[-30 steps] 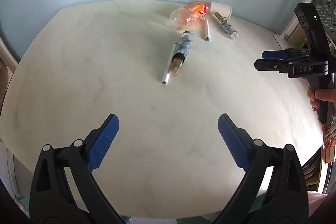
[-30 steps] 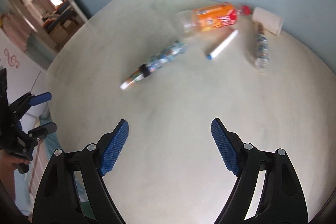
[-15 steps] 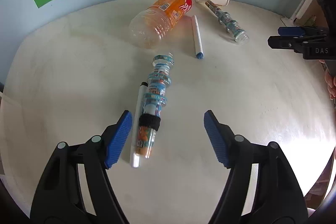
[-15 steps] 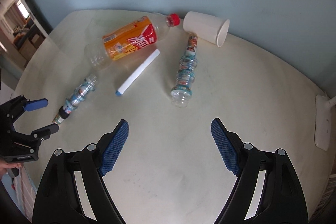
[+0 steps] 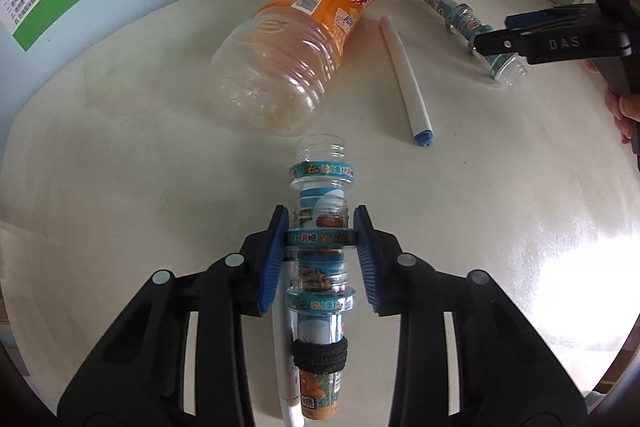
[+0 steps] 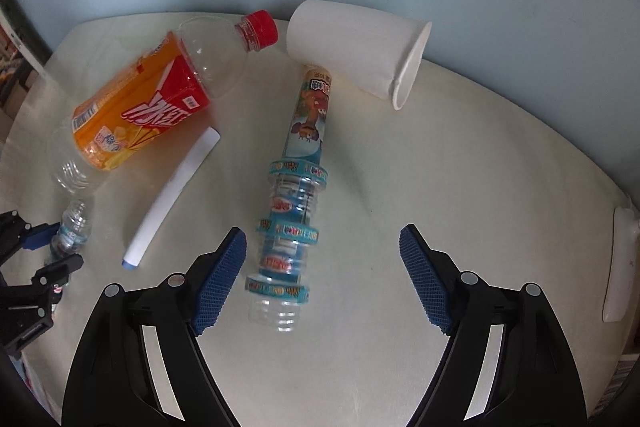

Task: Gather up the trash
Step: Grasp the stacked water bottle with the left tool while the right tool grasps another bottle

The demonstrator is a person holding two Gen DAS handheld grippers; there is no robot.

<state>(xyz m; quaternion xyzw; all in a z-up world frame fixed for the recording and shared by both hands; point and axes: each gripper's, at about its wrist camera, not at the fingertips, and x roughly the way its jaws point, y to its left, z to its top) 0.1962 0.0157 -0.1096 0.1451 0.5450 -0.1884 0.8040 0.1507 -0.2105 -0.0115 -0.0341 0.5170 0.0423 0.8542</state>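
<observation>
With the left gripper (image 5: 322, 241) pinching the near ridged bottle (image 5: 320, 267) and the right gripper (image 6: 322, 273) gaping wide around the other bottle (image 6: 290, 227), either slick bottle could squirt free beside the orange bottle (image 5: 304, 39).

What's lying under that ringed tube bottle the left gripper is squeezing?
A white marker lies along its left side, partly tucked beneath the ringed tube bottle. The left gripper and bottle hide its middle.

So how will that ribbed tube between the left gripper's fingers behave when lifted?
The ribbed tube is clear thin plastic and looks empty, so probably light. Its rings should resist sliding through the left gripper. It is round, so it may roll if released.
</observation>
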